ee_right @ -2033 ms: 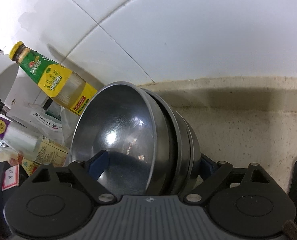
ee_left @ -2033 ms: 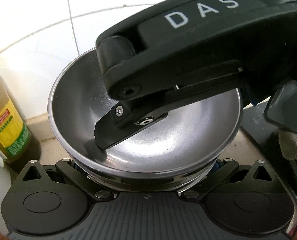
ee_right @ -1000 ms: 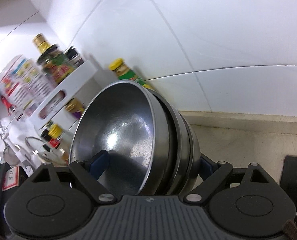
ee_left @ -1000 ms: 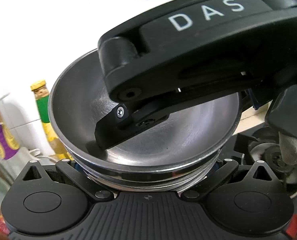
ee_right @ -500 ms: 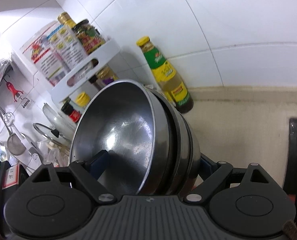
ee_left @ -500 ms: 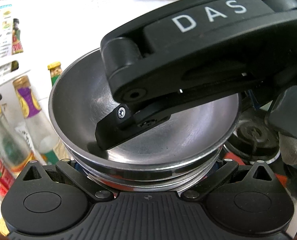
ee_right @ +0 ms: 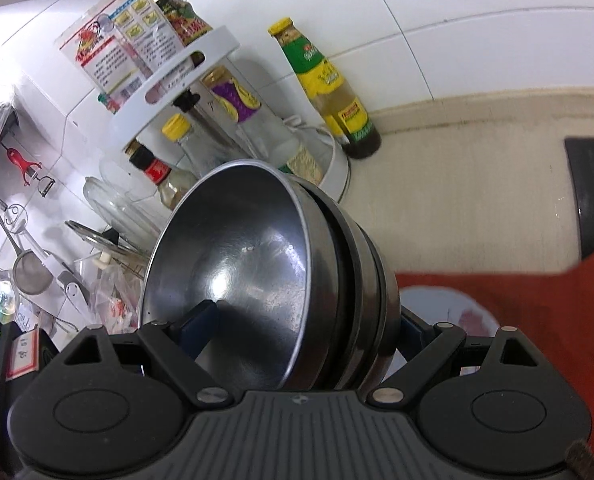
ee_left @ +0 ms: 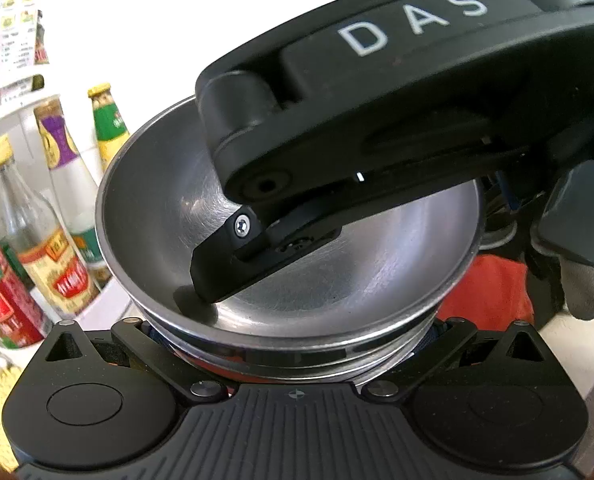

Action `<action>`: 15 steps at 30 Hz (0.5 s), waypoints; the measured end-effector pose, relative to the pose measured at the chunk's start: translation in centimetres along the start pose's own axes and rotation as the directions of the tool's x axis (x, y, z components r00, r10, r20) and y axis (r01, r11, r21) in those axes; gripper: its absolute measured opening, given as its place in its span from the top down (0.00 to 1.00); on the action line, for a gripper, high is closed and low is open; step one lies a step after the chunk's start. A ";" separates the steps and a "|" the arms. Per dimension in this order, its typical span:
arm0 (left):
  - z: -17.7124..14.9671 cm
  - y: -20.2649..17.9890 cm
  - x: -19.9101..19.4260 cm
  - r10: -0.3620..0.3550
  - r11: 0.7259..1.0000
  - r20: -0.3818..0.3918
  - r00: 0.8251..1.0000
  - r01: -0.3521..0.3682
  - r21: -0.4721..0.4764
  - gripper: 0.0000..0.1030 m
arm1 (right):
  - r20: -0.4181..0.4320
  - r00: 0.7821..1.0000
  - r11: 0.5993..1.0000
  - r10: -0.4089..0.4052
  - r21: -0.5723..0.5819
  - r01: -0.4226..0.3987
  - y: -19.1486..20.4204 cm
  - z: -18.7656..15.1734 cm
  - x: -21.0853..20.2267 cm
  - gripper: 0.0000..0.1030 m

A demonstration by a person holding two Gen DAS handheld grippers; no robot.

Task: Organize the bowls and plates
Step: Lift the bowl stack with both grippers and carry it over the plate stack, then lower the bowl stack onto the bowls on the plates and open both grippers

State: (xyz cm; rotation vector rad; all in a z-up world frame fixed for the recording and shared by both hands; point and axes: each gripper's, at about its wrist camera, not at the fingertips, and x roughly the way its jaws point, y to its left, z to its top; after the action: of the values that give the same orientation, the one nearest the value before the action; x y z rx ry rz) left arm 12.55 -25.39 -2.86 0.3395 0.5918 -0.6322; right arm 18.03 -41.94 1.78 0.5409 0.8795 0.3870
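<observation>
My right gripper (ee_right: 297, 332) points downward at a slant and is clamped across the nested bowls (ee_right: 257, 272): one blue finger (ee_right: 201, 320) sits inside the top bowl, the other presses the outside of the stack, jaws spread wide. In the left view that same gripper reaches in from the upper right, its black finger tip resting on the bowl's inner wall. My left gripper (ee_left: 293, 344) sits low at the stack's near edge, fingers either side; I can't tell whether they press. A gloved finger (ee_left: 585, 292) shows at right.

Silver steel bowls (ee_right: 257, 264), red cloth (ee_right: 537, 300), green-and-yellow labelled bottle (ee_right: 325, 80), white tiles (ee_right: 477, 8)
</observation>
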 end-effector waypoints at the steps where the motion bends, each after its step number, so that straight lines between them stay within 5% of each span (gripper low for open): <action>1: -0.4 -0.2 0.3 -0.005 1.000 -0.004 1.000 0.005 0.004 0.00 | -0.003 1.000 1.000 -0.002 0.005 0.002 0.0 -0.5 0.0 0.16; 15: -2.9 -0.3 7.9 -0.060 0.998 -0.161 0.985 0.053 -0.042 0.00 | -0.095 0.995 0.990 -0.019 0.141 0.032 -4.3 -4.9 3.9 0.16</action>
State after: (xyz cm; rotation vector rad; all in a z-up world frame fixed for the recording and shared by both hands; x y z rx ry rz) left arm 16.33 -27.86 -9.95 0.3418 0.7705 -0.6509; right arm 16.76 -41.89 -5.71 0.6461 1.0087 0.3301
